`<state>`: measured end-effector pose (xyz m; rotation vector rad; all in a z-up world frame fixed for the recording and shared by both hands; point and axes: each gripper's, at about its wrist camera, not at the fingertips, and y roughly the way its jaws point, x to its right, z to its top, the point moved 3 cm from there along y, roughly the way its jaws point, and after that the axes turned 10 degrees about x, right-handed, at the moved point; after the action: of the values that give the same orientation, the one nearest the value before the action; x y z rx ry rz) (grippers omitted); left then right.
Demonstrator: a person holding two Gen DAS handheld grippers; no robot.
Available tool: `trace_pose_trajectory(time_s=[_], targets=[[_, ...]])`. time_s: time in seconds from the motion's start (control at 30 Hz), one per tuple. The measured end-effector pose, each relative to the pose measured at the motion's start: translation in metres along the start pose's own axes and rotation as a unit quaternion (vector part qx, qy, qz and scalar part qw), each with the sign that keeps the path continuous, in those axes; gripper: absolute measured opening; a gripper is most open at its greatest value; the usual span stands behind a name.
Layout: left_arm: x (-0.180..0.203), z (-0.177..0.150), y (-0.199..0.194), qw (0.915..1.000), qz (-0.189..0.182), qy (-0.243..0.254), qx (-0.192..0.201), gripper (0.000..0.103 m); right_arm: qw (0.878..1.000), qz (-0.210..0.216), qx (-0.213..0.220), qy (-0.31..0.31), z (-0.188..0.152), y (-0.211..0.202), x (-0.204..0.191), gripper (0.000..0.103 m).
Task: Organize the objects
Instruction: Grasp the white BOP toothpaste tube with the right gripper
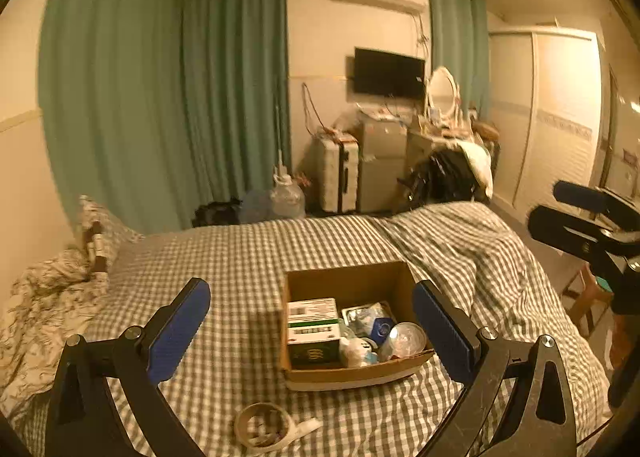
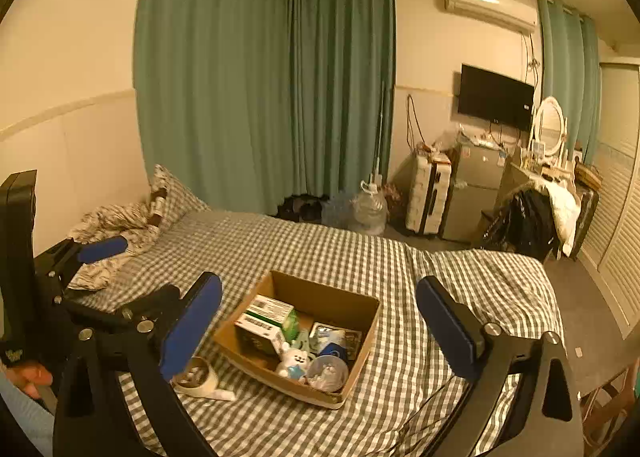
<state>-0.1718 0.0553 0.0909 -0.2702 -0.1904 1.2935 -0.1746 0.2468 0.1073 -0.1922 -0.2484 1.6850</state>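
Note:
An open cardboard box [image 1: 352,281] sits on the checked bed [image 1: 248,257]; it also shows in the right wrist view [image 2: 360,341]. Inside lie a green and white carton [image 1: 314,331], a clear round globe [image 1: 406,339], a small white toy [image 2: 294,359] and a blue packet [image 2: 334,345]. A roll of tape [image 1: 264,425] lies on the bed in front of the box, also seen in the right wrist view [image 2: 198,375]. My left gripper [image 1: 312,333] is open and empty, held above the box. My right gripper [image 2: 320,333] is open and empty, above the box too.
A crumpled patterned quilt [image 2: 116,225] and a pillow [image 2: 176,193] lie at the bed's left. Beyond the bed stand a water jug [image 2: 368,209], a suitcase [image 2: 426,193], a small fridge [image 2: 474,193] and a cluttered dresser [image 2: 548,177]. A wardrobe [image 1: 556,117] stands at the right.

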Motion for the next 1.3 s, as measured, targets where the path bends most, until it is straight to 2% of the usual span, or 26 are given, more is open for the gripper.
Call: trace_pose_trajectory(time_s=[0.2,0.37,0.53,0.67,0.77,0.93,1.1,1.2,1.3], targets=[[-0.023,-0.015,-0.043,0.9995,0.028,-0.011,0.012,0.103,1.0,0.017,0.018,-0.01,-0.009,-0.035,-0.029,0.102],[-0.041,-0.049,-0.058,0.9986,0.049,-0.018,-0.003,0.103,0.999,0.039,0.006,-0.018,-0.039,-0.034,-0.055,0.102],[-0.063,-0.106,-0.06,0.9948,0.092,-0.035,-0.029,0.103,0.997,0.062,-0.021,-0.038,-0.085,-0.012,-0.081,0.102],[-0.081,-0.155,-0.045,0.9881,0.132,-0.052,-0.06,0.103,0.993,0.092,-0.06,-0.041,-0.131,0.028,-0.095,0.102],[-0.093,-0.186,-0.025,0.983,0.138,-0.075,-0.096,0.103,0.99,0.103,-0.085,-0.053,-0.161,0.056,-0.102,0.102],[-0.101,-0.223,0.003,0.9776,0.143,-0.083,-0.13,0.103,0.977,0.132,-0.132,-0.107,-0.216,0.105,-0.126,0.102],[-0.102,-0.252,0.027,0.9705,0.162,-0.042,-0.174,0.103,0.952,0.177,-0.185,-0.171,-0.265,0.141,-0.15,0.102],[-0.11,-0.265,0.036,0.9662,0.162,-0.053,-0.194,0.103,0.935,0.208,-0.214,-0.191,-0.289,0.16,-0.159,0.102],[-0.116,-0.27,0.04,0.9632,0.162,-0.061,-0.205,0.103,0.924,0.222,-0.235,-0.204,-0.304,0.18,-0.164,0.102]])
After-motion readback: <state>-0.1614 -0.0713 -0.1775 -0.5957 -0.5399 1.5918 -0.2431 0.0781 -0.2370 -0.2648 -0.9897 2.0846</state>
